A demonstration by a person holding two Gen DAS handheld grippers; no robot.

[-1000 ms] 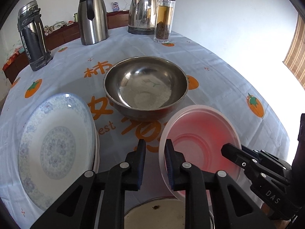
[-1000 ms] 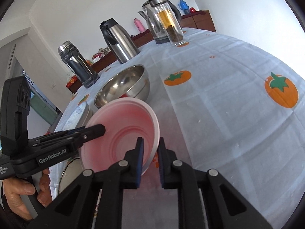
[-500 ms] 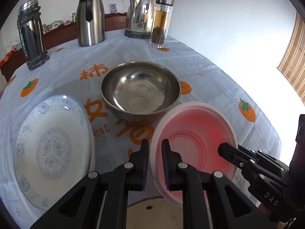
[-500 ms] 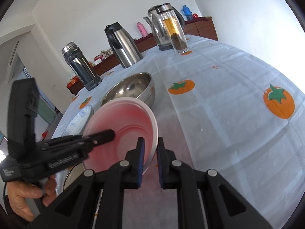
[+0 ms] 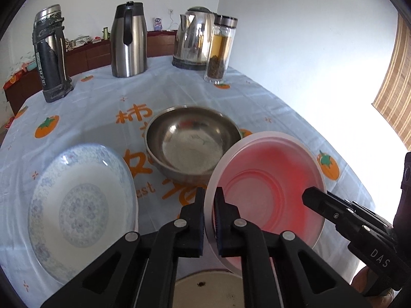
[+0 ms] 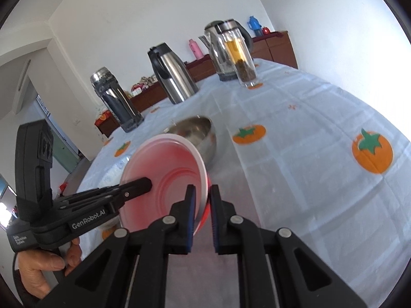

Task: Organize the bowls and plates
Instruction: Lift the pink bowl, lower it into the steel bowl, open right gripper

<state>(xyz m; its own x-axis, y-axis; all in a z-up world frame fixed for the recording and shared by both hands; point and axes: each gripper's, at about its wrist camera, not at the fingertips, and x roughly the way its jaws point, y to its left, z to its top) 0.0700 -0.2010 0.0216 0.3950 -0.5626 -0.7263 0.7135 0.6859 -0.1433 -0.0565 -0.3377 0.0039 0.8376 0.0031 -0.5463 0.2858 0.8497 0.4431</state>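
Both claws pinch the pink bowl [image 5: 267, 187] by opposite rims, left claw [image 5: 209, 205] at nine o'clock, right claw [image 6: 201, 200] at three, sharing its weight above the worktop [image 5: 102, 118], just short of the steel bowl [image 5: 192, 141], likely for nesting.

Two close wrist views, downward, sharing pink bowl [image 5: 267, 187].

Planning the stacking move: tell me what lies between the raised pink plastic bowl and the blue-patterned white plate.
Only bare tablecloth, seen in the left wrist view; the pink plastic bowl and the plate stand apart.
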